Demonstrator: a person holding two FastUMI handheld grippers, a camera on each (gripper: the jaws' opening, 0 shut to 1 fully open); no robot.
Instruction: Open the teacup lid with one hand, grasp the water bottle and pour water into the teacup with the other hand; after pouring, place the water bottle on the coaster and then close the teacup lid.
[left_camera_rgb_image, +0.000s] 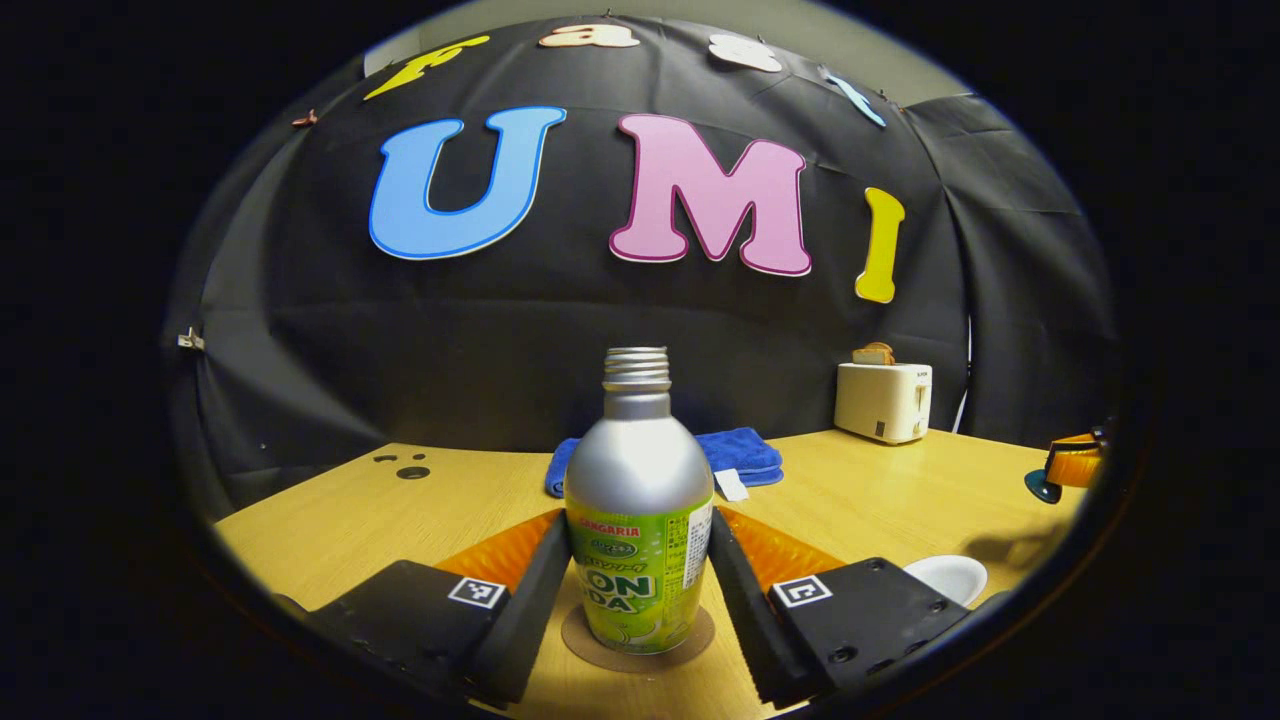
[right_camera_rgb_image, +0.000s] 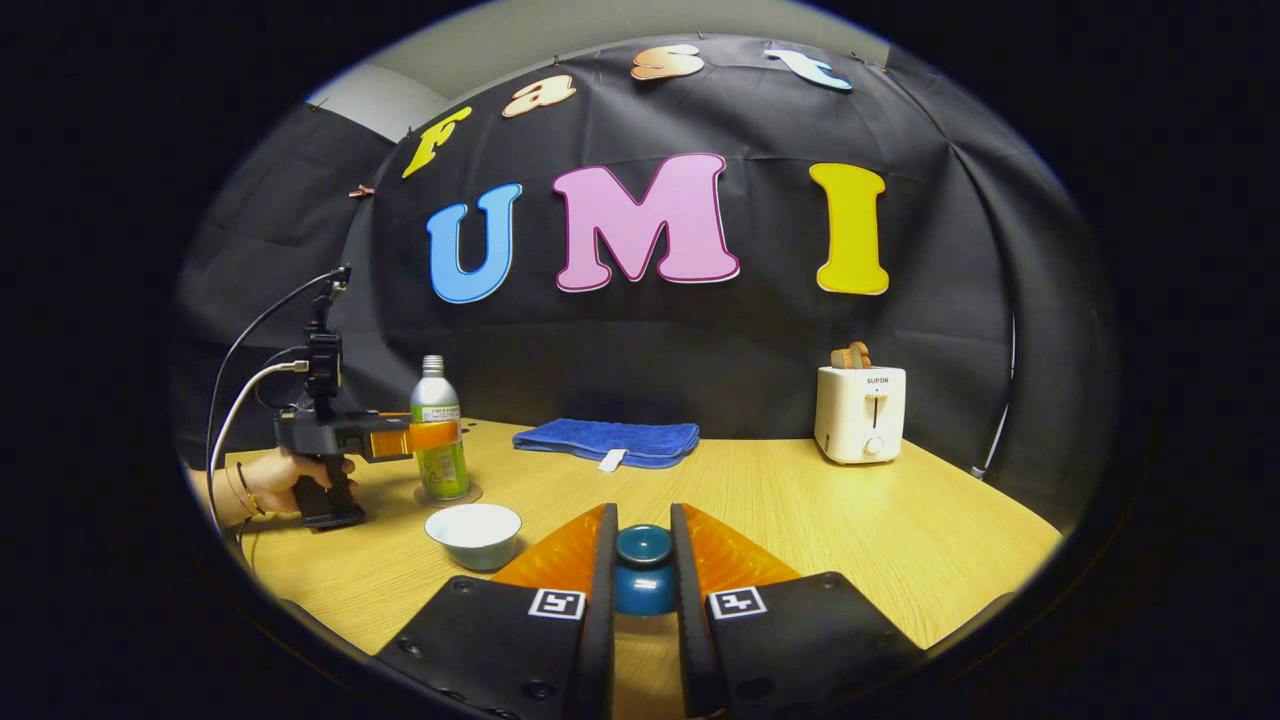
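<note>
The water bottle, silver with a green label and no cap, stands upright on the round brown coaster. My left gripper is shut on the bottle, one finger against each side of the label. In the right gripper view the same bottle is seen at the far left on the coaster, held by the left gripper and a hand. My right gripper is shut on the teal teacup lid, low over the table. The white teacup stands uncovered between the two grippers.
A folded blue towel lies at the back of the wooden table. A white toaster with bread in it stands at the back right. Cables run from the left gripper off to the left.
</note>
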